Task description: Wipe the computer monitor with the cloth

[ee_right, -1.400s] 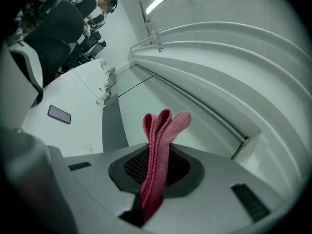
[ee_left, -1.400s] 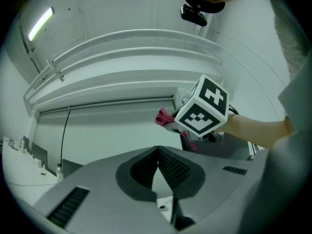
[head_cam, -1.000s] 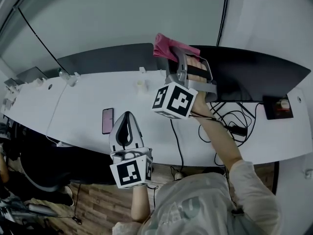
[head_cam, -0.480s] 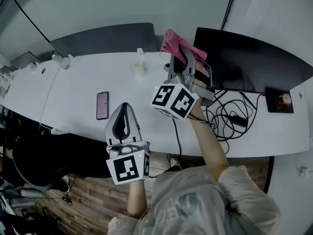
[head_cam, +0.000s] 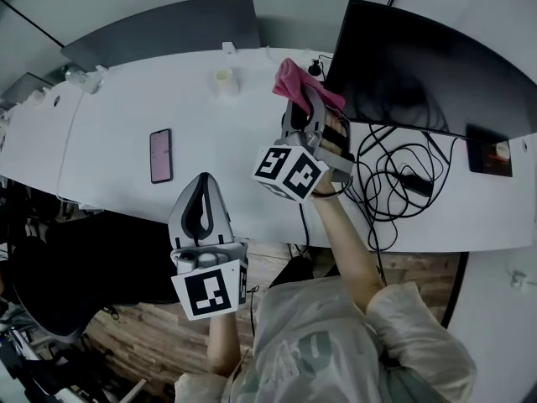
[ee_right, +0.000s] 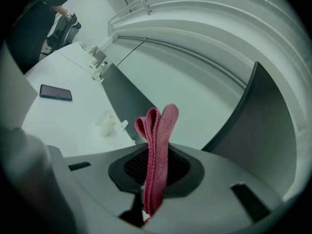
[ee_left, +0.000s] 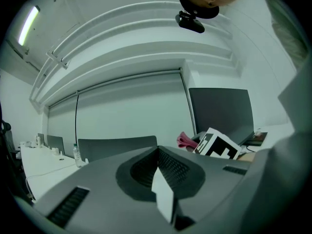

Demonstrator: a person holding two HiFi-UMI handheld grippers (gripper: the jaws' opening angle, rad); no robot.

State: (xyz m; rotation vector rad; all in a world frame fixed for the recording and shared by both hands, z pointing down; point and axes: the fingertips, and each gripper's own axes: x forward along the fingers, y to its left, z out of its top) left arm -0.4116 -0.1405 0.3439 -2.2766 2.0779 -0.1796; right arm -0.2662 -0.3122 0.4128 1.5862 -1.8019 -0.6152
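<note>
Pinching the folded cloth (head_cam: 295,81), the right gripper (head_cam: 304,109) offers its edge near the monitor (head_cam: 436,65) for wiping; the left gripper (head_cam: 203,193), closed on nothing, hangs aside.

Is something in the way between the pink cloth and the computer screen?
Nothing visible is. The right gripper holds the pink cloth just beside the screen, with only open air between them. The cables lie lower down, on the desk.
</note>
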